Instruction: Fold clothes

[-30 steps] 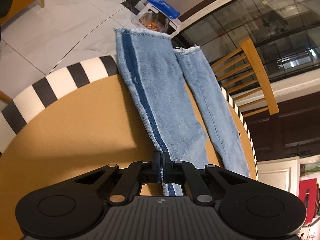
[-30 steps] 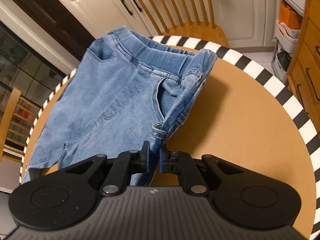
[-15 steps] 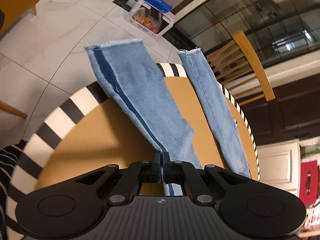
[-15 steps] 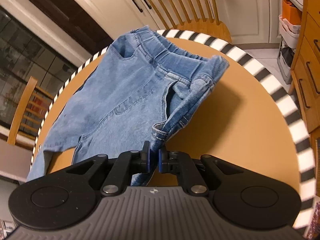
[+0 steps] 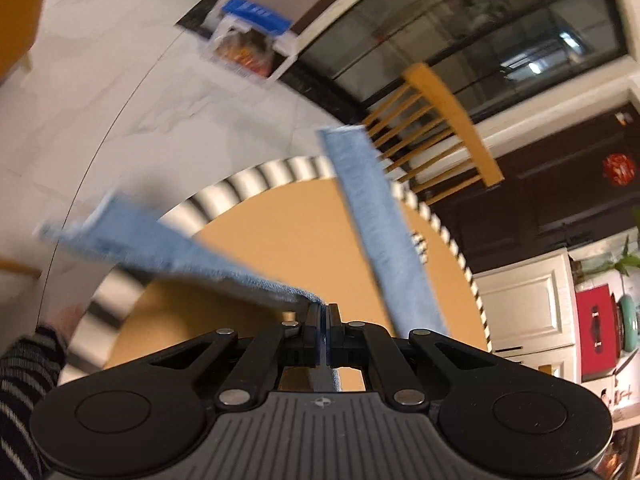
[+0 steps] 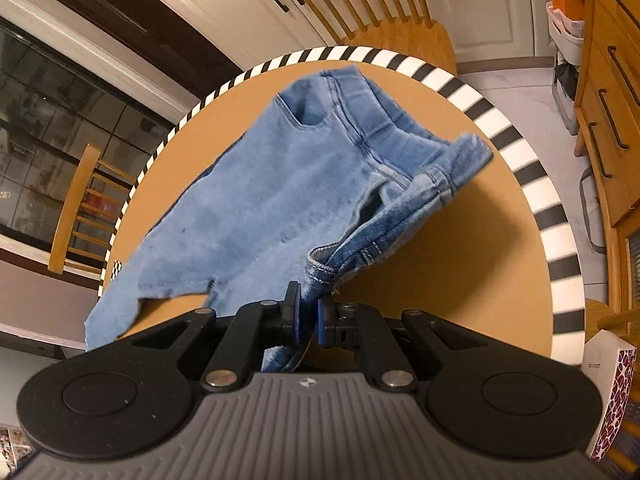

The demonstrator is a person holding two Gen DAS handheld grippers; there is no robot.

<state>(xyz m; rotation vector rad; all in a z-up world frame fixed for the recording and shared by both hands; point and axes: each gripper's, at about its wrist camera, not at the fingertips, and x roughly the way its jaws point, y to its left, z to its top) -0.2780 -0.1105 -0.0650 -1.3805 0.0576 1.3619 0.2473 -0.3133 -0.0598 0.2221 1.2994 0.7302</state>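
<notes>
A pair of light blue jeans lies over a round tan table (image 5: pixel 280 232) with a black-and-white striped rim. My left gripper (image 5: pixel 324 312) is shut on one jeans leg (image 5: pixel 168 248), which is lifted off the table and swings out to the left, blurred. The other leg (image 5: pixel 376 232) lies across the table toward the far rim. My right gripper (image 6: pixel 307 314) is shut on the waistband side of the jeans (image 6: pixel 280 200) and holds the hip part raised above the table (image 6: pixel 460 280).
A wooden chair (image 5: pixel 440 128) stands beyond the table's far rim; it also shows in the right wrist view (image 6: pixel 76 216). Another chair (image 6: pixel 380 12) stands behind the table. Wooden drawers (image 6: pixel 608 120) are at right. A boxed package (image 5: pixel 252 48) sits on the floor.
Both grippers have risen with the jeans. The leg in my left gripper has lifted off the table and swung left. The waist part has come up off the table.
</notes>
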